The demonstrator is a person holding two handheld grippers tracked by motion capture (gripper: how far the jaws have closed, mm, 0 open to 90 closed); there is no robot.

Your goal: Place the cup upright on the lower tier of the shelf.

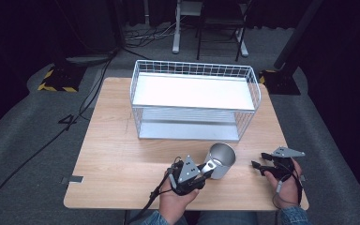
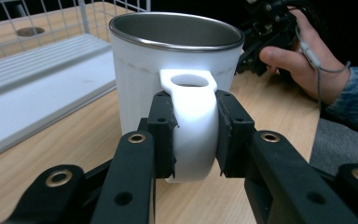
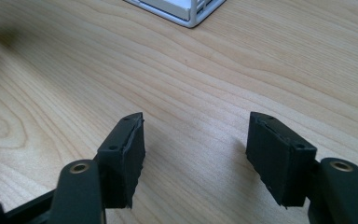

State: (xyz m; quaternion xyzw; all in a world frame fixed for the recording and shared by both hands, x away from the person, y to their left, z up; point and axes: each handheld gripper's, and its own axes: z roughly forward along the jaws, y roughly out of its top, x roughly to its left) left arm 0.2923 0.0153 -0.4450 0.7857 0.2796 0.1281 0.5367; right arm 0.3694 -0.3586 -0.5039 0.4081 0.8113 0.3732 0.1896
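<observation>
L gripper (image 2: 193, 135) jaws clamp handle (image 2: 191, 126) of steel mug (image 1: 221, 161) upright nr bench (image 1: 117, 159) front edge; R gripper (image 3: 196, 154) jaws wide, nothing between.

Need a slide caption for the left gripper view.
Left tool clamps the white mug by its handle on the wooden table.
</observation>
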